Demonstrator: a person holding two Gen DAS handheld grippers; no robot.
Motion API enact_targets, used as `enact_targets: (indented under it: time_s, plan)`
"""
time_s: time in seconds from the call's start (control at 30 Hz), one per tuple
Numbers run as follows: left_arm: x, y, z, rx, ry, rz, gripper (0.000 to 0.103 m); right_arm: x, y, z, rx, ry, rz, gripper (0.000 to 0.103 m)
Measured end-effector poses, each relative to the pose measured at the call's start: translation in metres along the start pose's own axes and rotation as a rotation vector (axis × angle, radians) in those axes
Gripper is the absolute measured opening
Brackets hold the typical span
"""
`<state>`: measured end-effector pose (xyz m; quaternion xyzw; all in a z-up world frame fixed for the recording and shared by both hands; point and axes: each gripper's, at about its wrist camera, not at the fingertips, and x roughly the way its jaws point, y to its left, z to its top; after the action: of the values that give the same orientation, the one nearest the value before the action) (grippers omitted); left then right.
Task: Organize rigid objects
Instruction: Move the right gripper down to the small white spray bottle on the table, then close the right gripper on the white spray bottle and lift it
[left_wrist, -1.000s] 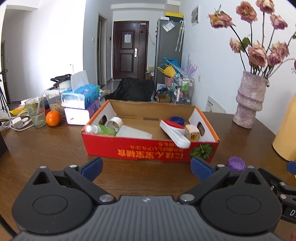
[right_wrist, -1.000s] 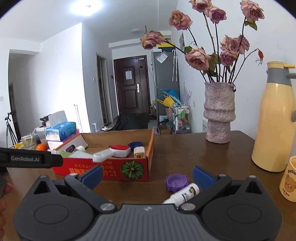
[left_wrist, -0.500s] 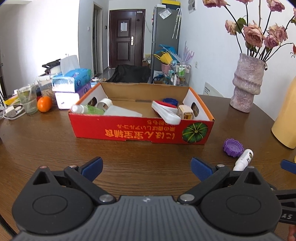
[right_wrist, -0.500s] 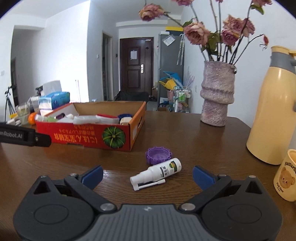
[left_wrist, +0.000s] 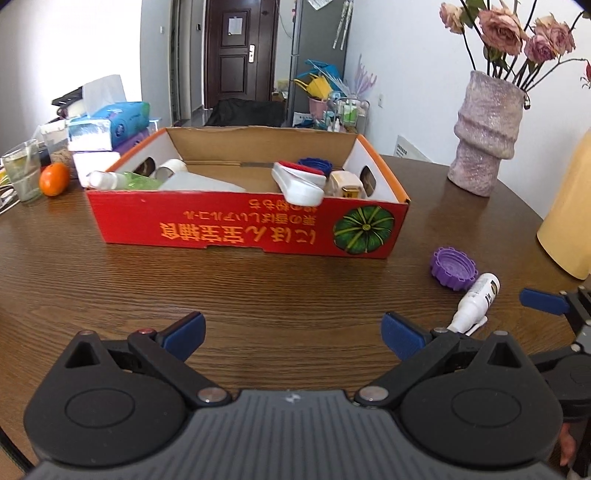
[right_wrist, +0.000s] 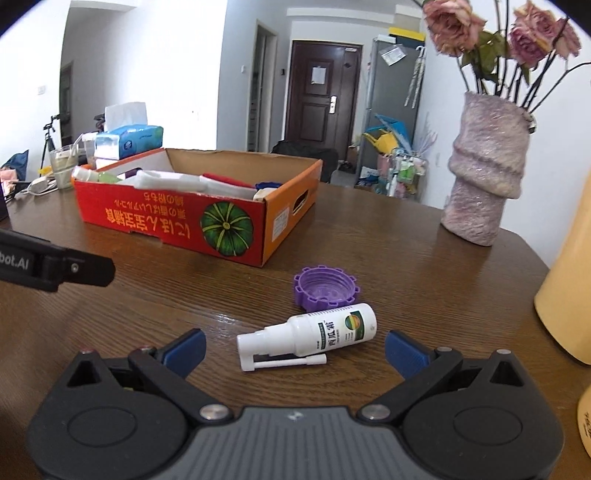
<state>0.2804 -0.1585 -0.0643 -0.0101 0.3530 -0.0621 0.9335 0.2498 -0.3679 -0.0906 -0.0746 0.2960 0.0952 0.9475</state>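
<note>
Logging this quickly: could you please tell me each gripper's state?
Left gripper: open, holding nothing.
Right gripper: open, empty, spray bottle lying between its fingers.

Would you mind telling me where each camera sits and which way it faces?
Left wrist: on the left gripper, low over the table, facing the red box; own open fingers show.
Right wrist: on the right gripper, facing the spray bottle and purple cap; open fingers show.
Shared: box, bottle, cap, vase.
</note>
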Motion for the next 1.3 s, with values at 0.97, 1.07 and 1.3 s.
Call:
enact_targets:
  time_s: [0.97,1.07,1.3]
  plan:
    - [0.029,-0.008,0.003,0.108,0.040,-0.063,0.103,0.043,-0.029,0.008,0.018,0.044,0.123,0.098]
    - [0.029,-0.007,0.003,0.107,0.039,-0.062,0.103,0.042,-0.029,0.007,0.020,0.041,0.116,0.098]
    - [0.027,-0.007,0.003,0.108,0.032,-0.062,0.103,0.033,-0.027,0.005,0.020,0.005,0.092,0.098]
